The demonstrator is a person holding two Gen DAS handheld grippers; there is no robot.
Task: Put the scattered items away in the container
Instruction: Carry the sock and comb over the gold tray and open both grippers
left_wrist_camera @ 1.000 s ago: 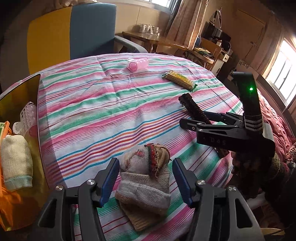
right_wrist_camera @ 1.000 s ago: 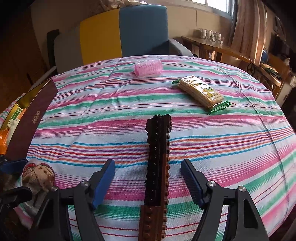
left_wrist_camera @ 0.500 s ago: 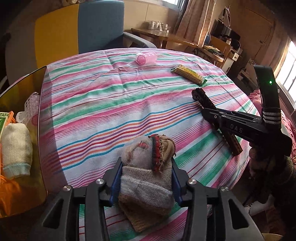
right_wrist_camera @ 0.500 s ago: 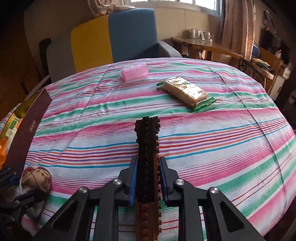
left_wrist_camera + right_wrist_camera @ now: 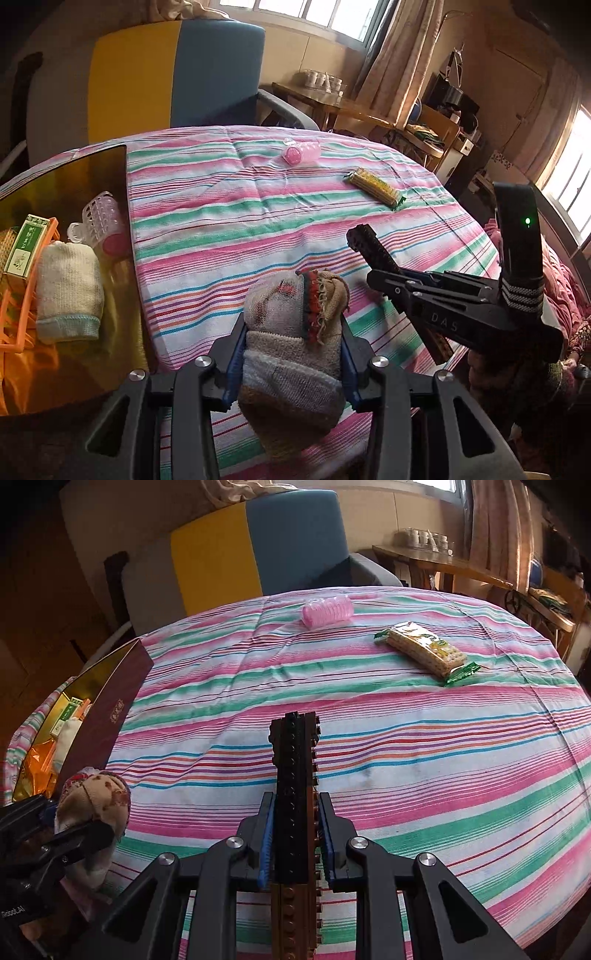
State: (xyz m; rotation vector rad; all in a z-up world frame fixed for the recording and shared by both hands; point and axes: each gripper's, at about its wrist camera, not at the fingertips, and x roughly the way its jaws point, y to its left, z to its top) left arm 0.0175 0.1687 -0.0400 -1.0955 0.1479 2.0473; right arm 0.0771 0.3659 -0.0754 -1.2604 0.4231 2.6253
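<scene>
Tools both clamped: my left tool (image 5: 291,354) grips the rolled sock (image 5: 295,332), my right tool (image 5: 295,834) the brick bar (image 5: 295,786), above the striped worktop (image 5: 406,746); box (image 5: 74,192) lies left.

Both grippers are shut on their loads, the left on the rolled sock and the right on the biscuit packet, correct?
Not quite. The right gripper is shut on the brown brick bar, as the right wrist view shows. The biscuit packet lies untouched on the striped cloth. The left gripper is indeed shut on the rolled sock.
</scene>
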